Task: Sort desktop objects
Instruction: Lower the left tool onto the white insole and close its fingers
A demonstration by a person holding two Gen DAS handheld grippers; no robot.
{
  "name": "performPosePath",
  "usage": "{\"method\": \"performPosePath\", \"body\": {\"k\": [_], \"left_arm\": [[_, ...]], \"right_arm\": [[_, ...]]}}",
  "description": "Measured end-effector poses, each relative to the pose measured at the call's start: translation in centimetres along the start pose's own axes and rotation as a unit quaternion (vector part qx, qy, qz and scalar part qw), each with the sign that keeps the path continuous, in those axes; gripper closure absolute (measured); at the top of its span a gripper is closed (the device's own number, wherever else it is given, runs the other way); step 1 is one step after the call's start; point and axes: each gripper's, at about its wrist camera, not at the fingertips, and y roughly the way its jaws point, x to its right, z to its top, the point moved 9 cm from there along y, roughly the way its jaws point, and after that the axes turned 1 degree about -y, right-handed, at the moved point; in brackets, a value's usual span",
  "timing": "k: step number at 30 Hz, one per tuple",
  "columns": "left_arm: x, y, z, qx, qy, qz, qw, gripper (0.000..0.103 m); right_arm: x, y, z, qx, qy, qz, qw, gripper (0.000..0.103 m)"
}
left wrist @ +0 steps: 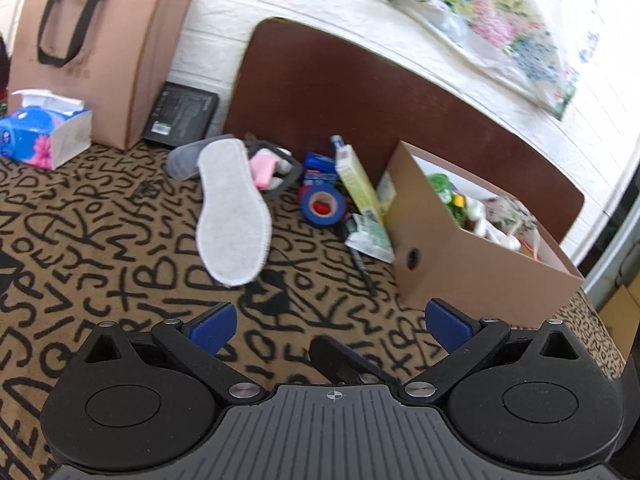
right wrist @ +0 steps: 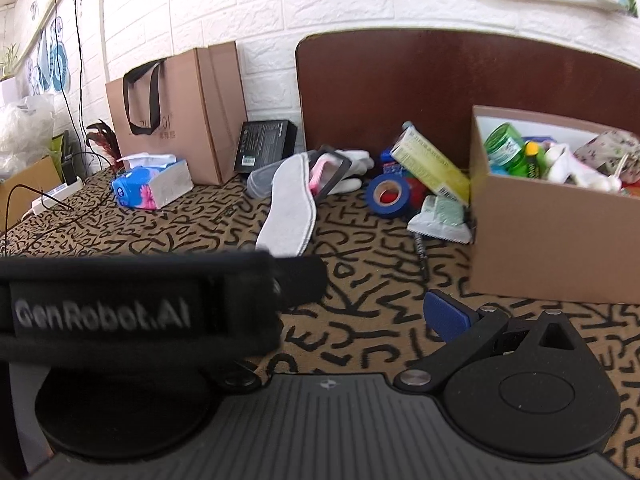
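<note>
A white insole (left wrist: 232,208) lies on the lettered tablecloth, also in the right wrist view (right wrist: 290,208). Beyond it are a pink item in a clear case (left wrist: 266,166), a blue tape roll (left wrist: 323,205), a yellow-green carton (left wrist: 358,184) and a green sachet (left wrist: 370,234). An open cardboard box (left wrist: 472,268) holds bottles and cloth on the right. My left gripper (left wrist: 330,322) is open and empty, short of the insole. My right gripper's right finger (right wrist: 446,316) shows wide to the side; a black strap (right wrist: 132,308) hides its left finger.
A brown paper bag (left wrist: 100,60), a tissue pack (left wrist: 44,132) and a black box (left wrist: 182,116) stand at the back left. A dark wooden board (left wrist: 380,88) leans on the white brick wall. A pen (left wrist: 360,260) lies by the box.
</note>
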Motion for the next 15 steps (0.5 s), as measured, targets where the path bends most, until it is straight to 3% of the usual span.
{"method": "performPosePath", "body": {"k": [10, 15], "left_arm": [[-4.5, 2.9, 1.3, -0.014, -0.014, 0.034, 0.9992, 0.000], [-5.4, 5.4, 1.7, -0.036, -0.001, 0.029, 0.9989, 0.008]], "right_arm": [[-1.2, 4.0, 0.1, -0.020, -0.015, 0.037, 0.999, 0.000], [-1.3, 6.1, 0.1, -0.026, -0.019, 0.048, 0.998, 0.001]]}}
